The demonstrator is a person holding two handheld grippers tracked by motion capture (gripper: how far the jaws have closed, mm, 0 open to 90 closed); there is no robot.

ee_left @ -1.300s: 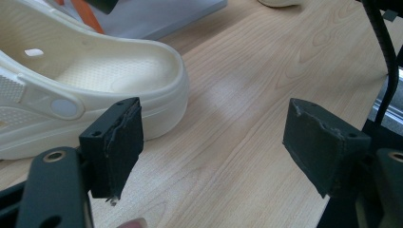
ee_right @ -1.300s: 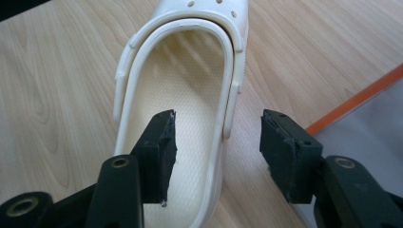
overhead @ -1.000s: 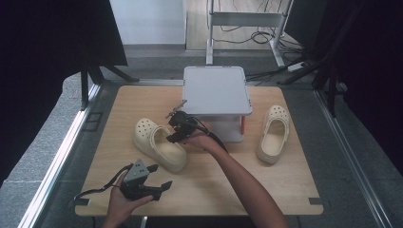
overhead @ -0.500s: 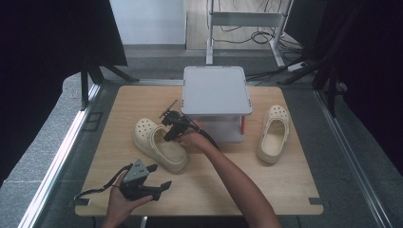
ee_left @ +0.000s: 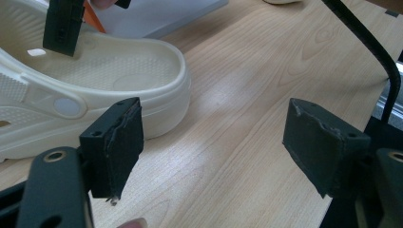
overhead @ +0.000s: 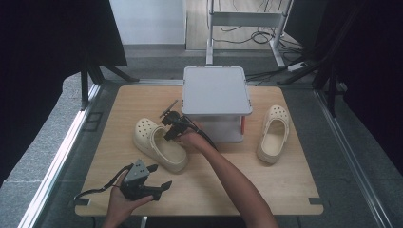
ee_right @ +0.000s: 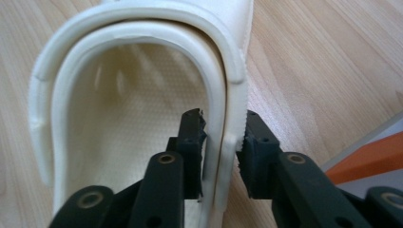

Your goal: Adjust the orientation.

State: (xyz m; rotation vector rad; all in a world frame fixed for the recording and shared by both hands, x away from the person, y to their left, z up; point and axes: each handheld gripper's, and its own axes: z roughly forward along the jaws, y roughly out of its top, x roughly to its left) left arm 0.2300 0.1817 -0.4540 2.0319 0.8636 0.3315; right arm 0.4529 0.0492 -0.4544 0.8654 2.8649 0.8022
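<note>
A cream clog (overhead: 159,145) lies on the wooden table (overhead: 285,180), left of centre, toe toward the back left. My right gripper (overhead: 170,129) reaches down onto its near-side rim. In the right gripper view the jaws have just been closing and straddle the clog's side wall (ee_right: 142,118) and heel strap: one pad inside, one outside, my right gripper (ee_right: 223,137) pressing on them. My left gripper (overhead: 159,176) rests in a hand at the front left, open and with nothing in it. From my left gripper (ee_left: 214,142) the clog's heel (ee_left: 142,66) lies just ahead.
A grey lidded box (overhead: 216,90) stands at the back centre, with an orange part (overhead: 243,124) at its right corner. A second cream clog (overhead: 273,133) lies to its right. A black cable (ee_left: 375,52) trails across the table. Bare wood spans the front right.
The right hand has shifted left and down from beside the box onto the clog's rim. The left hand and both clogs have stayed put.
</note>
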